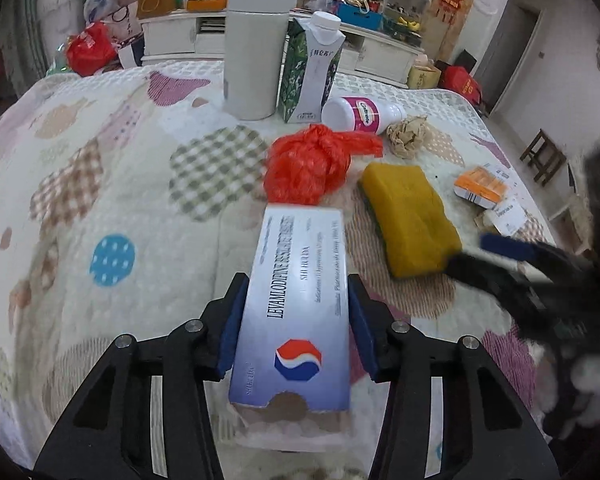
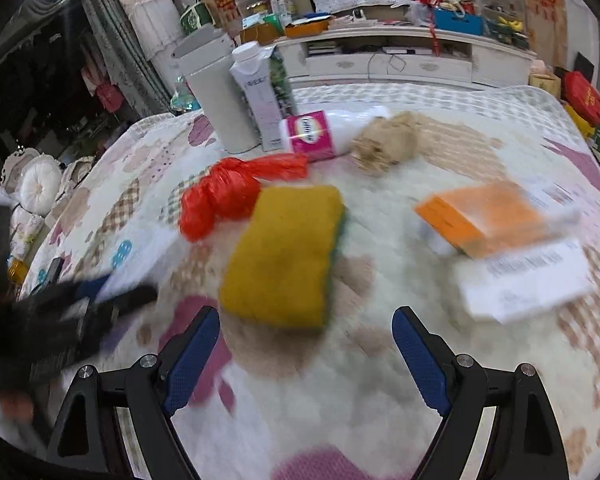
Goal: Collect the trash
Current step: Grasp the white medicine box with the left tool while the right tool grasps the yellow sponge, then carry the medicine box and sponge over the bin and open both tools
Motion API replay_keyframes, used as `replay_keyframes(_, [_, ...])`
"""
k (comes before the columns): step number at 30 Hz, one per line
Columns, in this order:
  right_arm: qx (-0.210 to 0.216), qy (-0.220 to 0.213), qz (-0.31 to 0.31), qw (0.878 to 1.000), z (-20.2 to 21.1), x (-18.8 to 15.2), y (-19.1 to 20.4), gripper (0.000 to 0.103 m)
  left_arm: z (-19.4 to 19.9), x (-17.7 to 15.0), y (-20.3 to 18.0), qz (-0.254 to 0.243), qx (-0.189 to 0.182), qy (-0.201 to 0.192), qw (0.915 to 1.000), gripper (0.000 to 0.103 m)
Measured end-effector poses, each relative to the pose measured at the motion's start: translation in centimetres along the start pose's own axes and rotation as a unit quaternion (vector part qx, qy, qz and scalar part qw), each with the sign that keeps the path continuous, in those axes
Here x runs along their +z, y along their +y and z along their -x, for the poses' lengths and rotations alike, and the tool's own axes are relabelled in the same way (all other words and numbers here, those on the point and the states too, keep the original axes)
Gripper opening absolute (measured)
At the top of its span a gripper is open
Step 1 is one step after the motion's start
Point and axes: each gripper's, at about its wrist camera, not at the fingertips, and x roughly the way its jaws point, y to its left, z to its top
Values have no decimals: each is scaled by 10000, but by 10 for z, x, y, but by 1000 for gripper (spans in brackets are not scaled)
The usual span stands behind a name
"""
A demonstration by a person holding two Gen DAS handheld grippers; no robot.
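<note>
Medicine box gripped over the bed

My left hand-held gripper clamps the medicine box near its torn end; it could slip. My right hand-held gripper, wide and empty, hovers by the yellow sponge.

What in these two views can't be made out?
- Right wrist: print on the orange box and white box, smeared by motion blur.
- Left wrist: near end of the medicine box, cut off between the left gripper's arms.
- Left wrist: right gripper, blurred at the edge.
</note>
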Motion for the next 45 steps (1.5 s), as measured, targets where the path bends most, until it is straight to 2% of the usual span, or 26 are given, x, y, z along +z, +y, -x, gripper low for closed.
replay_keyframes(3, [-34,-24,28,10000,-16,16,15,86,5,-7,4,105,-34,-73,9999,46])
replay_keyframes(7, [-164,190,-9,9997,-41,28,22,85,1,-14,6,192,-63,-20,9998,46])
replay_keyframes(8, [-169,255,-12,9995,-46,29,21,83,-1,-16,7,215,-81,11,9997,45])
replay_keyframes(9, [-234,282,19,9993,-49,28,21,70,-4,-18,7,234,-114,80,9996,45])
replay_keyframes(10, [-361,178,132,9991,-45,26,22,62,-5,-19,7,222,-132,118,9996,45])
replay_keyframes(13, [-202,207,173,9994,-32,18,16,60,-9,-22,7,258,-90,160,9995,46])
replay_keyframes(21, [-156,4,266,9995,30,-23,-5,60,-17,-19,-2,215,108,46,9997,45])
replay_keyframes(26, [-183,-71,257,9995,58,-53,-16,60,-7,-27,-13,234,-136,16,9996,44])
replay_keyframes(33, [-265,-225,101,9993,87,-78,-35,60,9,-37,-54,83,-406,-82,9991,44])
replay_keyframes(45, [-671,-543,-505,9950,153,-115,-107,60,18,-42,-174,-704,-944,-195,9929,44])
